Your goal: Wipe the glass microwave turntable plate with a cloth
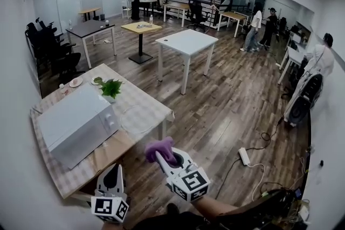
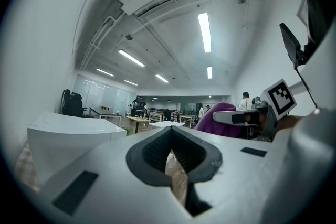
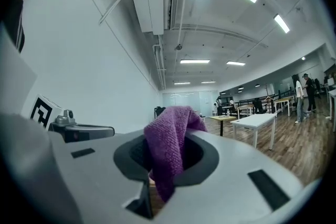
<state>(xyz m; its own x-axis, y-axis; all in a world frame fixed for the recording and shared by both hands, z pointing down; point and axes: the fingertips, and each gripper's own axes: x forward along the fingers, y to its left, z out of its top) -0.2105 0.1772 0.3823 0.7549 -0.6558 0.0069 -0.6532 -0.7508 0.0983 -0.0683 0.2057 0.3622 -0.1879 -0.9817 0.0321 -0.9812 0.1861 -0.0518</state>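
The white microwave (image 1: 75, 124) stands with its door closed on a checked-cloth table (image 1: 143, 110) at the left; no glass turntable plate is visible. My right gripper (image 1: 164, 158) is shut on a purple cloth (image 1: 160, 149), held in the air off the table's near corner. In the right gripper view the cloth (image 3: 170, 149) bulges up from between the jaws of the gripper (image 3: 165, 162). My left gripper (image 1: 112, 175) hovers lower left, by the table's front edge, jaws together with nothing in them (image 2: 173, 157). From the left gripper view the cloth (image 2: 220, 120) shows at the right.
A small potted plant (image 1: 110, 88) and a small plate (image 1: 75, 82) sit at the table's far end. Behind are a white table (image 1: 187, 41) and other desks. A power strip (image 1: 244, 156) with cables lies on the wood floor at right. People stand far right.
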